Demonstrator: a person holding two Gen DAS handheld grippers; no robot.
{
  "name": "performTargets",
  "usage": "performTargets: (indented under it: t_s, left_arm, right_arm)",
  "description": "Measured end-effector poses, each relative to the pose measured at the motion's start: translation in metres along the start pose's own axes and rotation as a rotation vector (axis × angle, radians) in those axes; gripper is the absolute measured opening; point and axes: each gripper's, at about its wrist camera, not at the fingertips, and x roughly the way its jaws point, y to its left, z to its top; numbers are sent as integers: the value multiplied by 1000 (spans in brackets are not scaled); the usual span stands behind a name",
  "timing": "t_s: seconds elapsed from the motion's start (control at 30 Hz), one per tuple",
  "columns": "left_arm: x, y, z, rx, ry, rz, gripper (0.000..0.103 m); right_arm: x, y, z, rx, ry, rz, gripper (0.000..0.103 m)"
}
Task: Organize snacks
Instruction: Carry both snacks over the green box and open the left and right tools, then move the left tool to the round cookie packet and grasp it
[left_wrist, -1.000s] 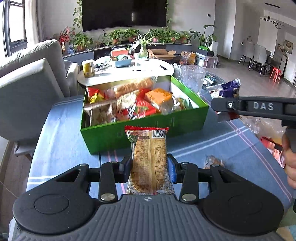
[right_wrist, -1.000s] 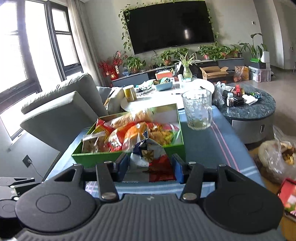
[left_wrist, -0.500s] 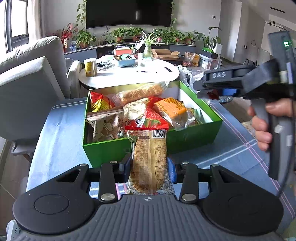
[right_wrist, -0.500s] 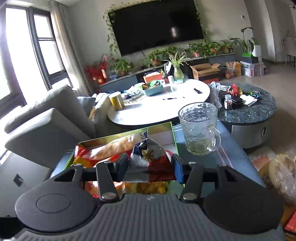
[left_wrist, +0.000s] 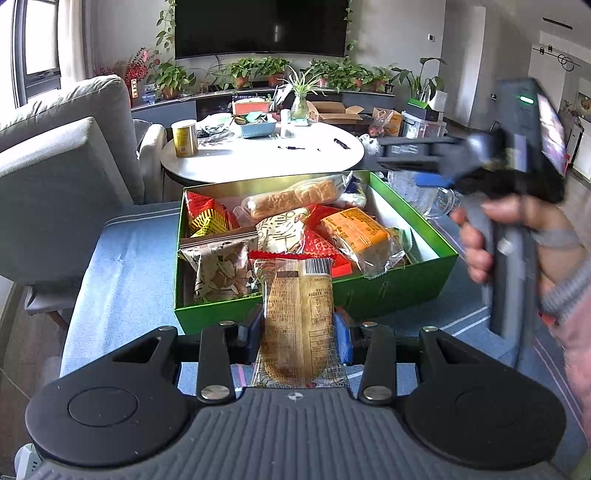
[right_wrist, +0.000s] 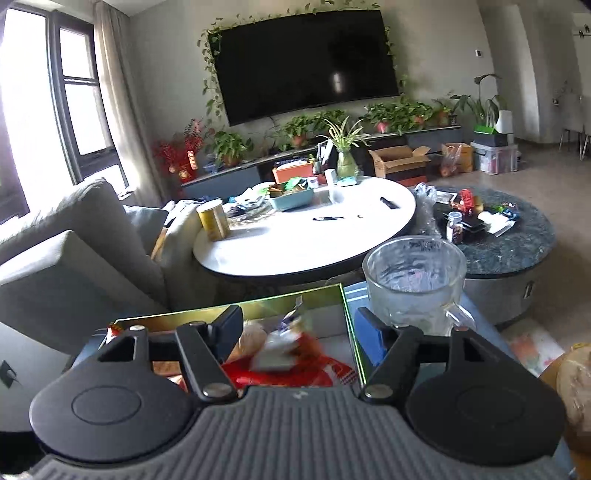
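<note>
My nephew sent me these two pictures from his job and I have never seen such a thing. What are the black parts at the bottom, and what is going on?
No robot here: a person holds a two-finger gripper in each hand, each with a camera looking along its fingers. One picture is from the left gripper, shut on a wrapped pastry packet. The other is from the right gripper, open above the green snack box. That box stands on a blue striped cloth, beside a glass mug.
</note>
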Motion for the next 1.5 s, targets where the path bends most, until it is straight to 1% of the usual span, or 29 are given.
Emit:
performTargets:
  t_s: [0.1, 0.2, 0.4, 0.5, 0.57, 0.73, 0.9, 0.97, 1.03, 1.07, 1.13, 1.2, 1.27, 1.37, 1.5]
  left_arm:
    - [1, -2, 1, -5, -1, -3, 37]
    - [0, -8, 6, 9, -11, -4, 37]
    - [8, -23, 31, 28, -32, -28, 37]
    - [19, -31, 45, 32, -35, -35, 37]
    - [30, -34, 56, 19, -36, -23, 37]
    - [57, -42, 77, -45, 14, -62, 37]
    - [77, -68, 92, -19, -9, -25, 37]
    - [88, -75, 99, -32, -11, -49, 37]
    - [100, -78, 106, -61, -2, -87, 41]
    - [104, -78, 107, -71, 6, -89, 43]
    - [109, -77, 105, -69, 10, -56, 51]
    - [110, -73, 98, -58, 12, -30, 56]
    - [107, -65, 91, -76, 21, -29, 56]
    - [97, -53, 79, -103, 33, -51, 56]
    - [74, -46, 62, -71, 9, -57, 56]
  right_arm:
    - [-15, -7, -5, 37, 11, 32, 80]
    - [-30, -13, -9, 37, 17, 46, 80]
    - [-52, -23, -15, 58, 40, 52, 80]
    - [-59, -30, -19, 70, 43, 46, 80]
    - [-64, -36, -23, 74, 51, 43, 80]
    - [-72, -47, -34, 65, 74, 34, 80]
    - [-79, -49, -46, 0, 93, 49, 80]
    - [-82, -46, -49, -27, 97, 61, 80]
    - [-83, -45, -51, -37, 104, 75, 80]
    - [-84, -45, -53, -39, 108, 84, 80]
    - [-85, -44, -55, -43, 114, 99, 80]
    - [-89, -45, -57, -45, 113, 108, 80]
    - [-90, -45, -58, -49, 114, 118, 80]
    - [-92, -46, -62, -62, 120, 118, 80]
    - [-92, -47, -65, -66, 131, 112, 80]
